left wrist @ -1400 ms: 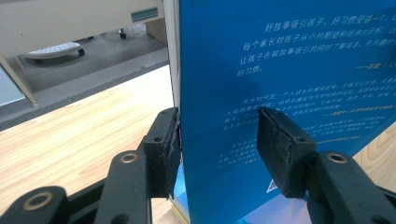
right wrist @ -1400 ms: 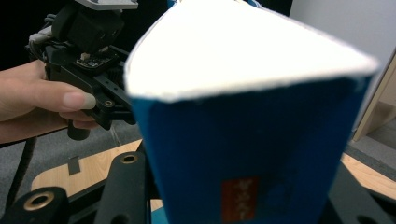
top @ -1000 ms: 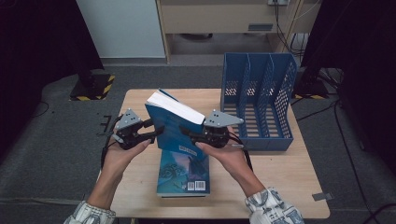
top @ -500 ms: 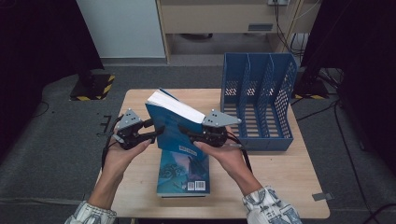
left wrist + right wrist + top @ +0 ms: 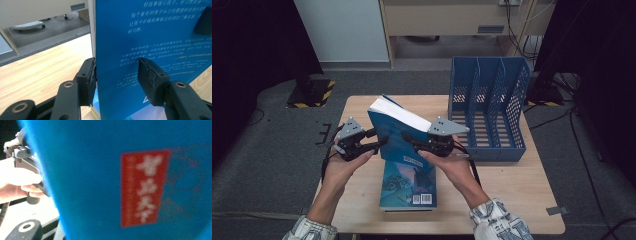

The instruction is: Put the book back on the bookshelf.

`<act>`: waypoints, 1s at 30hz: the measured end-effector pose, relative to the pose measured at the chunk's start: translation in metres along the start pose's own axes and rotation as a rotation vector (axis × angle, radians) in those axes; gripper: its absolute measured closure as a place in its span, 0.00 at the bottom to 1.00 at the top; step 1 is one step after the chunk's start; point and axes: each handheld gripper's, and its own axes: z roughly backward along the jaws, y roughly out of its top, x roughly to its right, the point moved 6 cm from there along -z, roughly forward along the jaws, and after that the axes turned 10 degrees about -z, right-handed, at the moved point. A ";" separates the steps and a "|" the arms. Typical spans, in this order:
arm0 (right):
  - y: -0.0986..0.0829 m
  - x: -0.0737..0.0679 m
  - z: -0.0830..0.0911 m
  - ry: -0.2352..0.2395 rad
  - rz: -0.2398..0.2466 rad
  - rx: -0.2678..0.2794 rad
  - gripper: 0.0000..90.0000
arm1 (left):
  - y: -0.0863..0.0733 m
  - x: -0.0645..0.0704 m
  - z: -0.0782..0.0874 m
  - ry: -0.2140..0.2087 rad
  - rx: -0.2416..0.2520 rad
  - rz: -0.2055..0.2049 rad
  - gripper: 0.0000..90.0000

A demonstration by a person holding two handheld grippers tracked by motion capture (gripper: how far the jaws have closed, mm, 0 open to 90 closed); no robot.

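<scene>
A blue book [image 5: 399,132] is held tilted above the table, its white page edge facing up. My left gripper [image 5: 379,142] grips its left edge; in the left gripper view the jaws [image 5: 116,72] are shut on the cover and the page block. My right gripper [image 5: 409,140] holds the book's right side, and one of its jaws presses the cover [image 5: 203,21]. In the right gripper view the cover is very close, with a red label [image 5: 143,187] on it. A second blue book [image 5: 409,185] lies flat on the table under the raised one.
A blue three-slot file rack [image 5: 489,107] stands at the table's right rear, its open slots facing up and toward me. The wooden table [image 5: 512,200] has bare surface at front right and left. Pale cabinets and dark floor lie beyond.
</scene>
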 end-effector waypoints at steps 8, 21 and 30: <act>0.001 0.002 -0.001 -0.009 -0.006 0.006 0.65 | -0.002 0.000 -0.001 -0.009 0.011 0.026 0.54; 0.017 0.007 -0.006 -0.050 -0.069 -0.044 0.68 | -0.100 -0.031 0.009 0.158 -0.099 0.160 0.49; 0.037 0.012 0.000 -0.105 -0.100 -0.025 0.68 | -0.151 -0.054 0.007 0.269 -0.226 0.185 0.48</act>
